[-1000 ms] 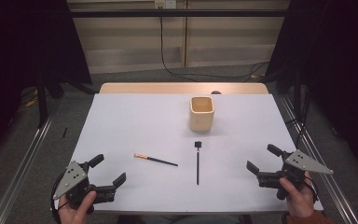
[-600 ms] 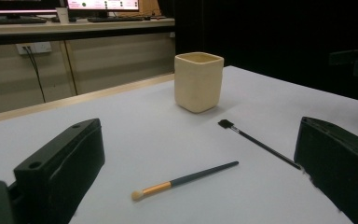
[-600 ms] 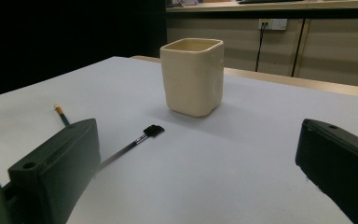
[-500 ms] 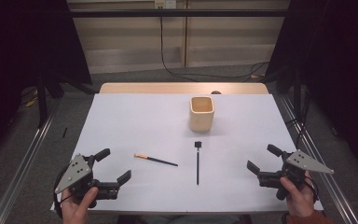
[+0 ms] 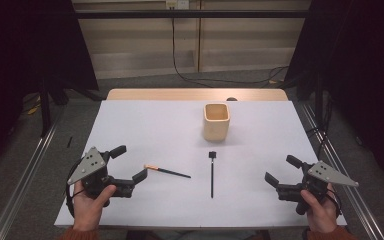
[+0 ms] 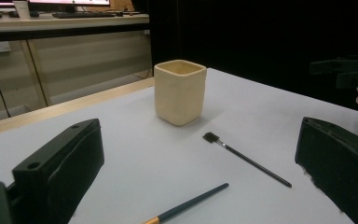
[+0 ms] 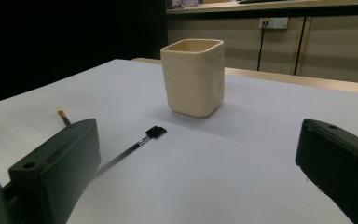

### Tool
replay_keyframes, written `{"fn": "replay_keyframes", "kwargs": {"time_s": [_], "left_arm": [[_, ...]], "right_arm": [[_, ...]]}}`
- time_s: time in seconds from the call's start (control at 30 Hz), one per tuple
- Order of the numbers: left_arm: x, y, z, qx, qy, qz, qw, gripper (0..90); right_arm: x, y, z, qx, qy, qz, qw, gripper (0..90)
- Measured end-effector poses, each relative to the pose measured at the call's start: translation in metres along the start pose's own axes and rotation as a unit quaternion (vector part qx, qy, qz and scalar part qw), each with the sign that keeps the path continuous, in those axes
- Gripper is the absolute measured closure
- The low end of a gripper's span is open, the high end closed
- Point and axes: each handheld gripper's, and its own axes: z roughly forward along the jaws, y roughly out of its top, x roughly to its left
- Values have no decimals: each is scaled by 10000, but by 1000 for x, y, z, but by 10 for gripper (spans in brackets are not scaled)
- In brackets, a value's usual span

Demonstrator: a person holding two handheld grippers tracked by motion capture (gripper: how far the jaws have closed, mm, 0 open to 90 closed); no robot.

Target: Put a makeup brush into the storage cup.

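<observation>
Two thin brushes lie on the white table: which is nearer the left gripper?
The dark brush with the orange end, beside the left gripper; the all-black square-headed brush lies mid-table.

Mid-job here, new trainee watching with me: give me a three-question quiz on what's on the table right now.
1. True or false: the cream cup lies tipped on its side.
2. Which brush lies closer to the left gripper? A) the orange-tipped brush B) the square-headed black brush
3. Fill in: the right gripper has its jaws ____ and holds nothing.

Key: 1 false, it stands upright on the white table; 2 A; 3 open.
</observation>
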Motion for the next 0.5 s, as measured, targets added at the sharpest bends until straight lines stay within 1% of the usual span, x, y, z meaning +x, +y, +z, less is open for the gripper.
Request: {"fn": "replay_keyframes", "kwargs": {"time_s": [0.03,0.1,0.13,0.17,0.2,0.23,0.27,0.3,0.33,0.4,0.47,0.5], "left_arm": [[0,0,0,0,0,0,10000,17],[1,4,4,34,-27,-34,10000,17],[2,7,6,29,-48,12,10000,17],[3,11,12,40,-98,125,9999,18],[3,11,12,40,-98,125,9999,18],[5,12,15,35,-118,152,9998,18],[6,13,18,28,-108,138,9998,19],[8,13,22,56,-125,146,9998,19],[9,13,25,106,-114,170,9997,20],[12,12,31,117,-128,165,9997,20],[15,12,36,106,-150,139,9997,20],[16,12,37,109,-136,91,9998,20]], "right_arm": [[0,0,0,0,0,0,10000,0],[0,0,0,-19,73,78,9999,0],[0,0,0,-10,67,50,10000,0],[1,0,0,-10,20,14,10000,0],[1,0,0,-10,20,14,10000,0],[1,-1,1,23,30,-38,10000,0],[2,-1,2,72,60,-67,9999,0],[4,0,4,75,118,-182,9997,0],[5,0,4,69,127,-195,9997,0],[5,0,4,53,129,-195,9997,0],[5,0,5,77,140,-148,9998,0],[5,0,5,77,140,-148,9998,0]]}}
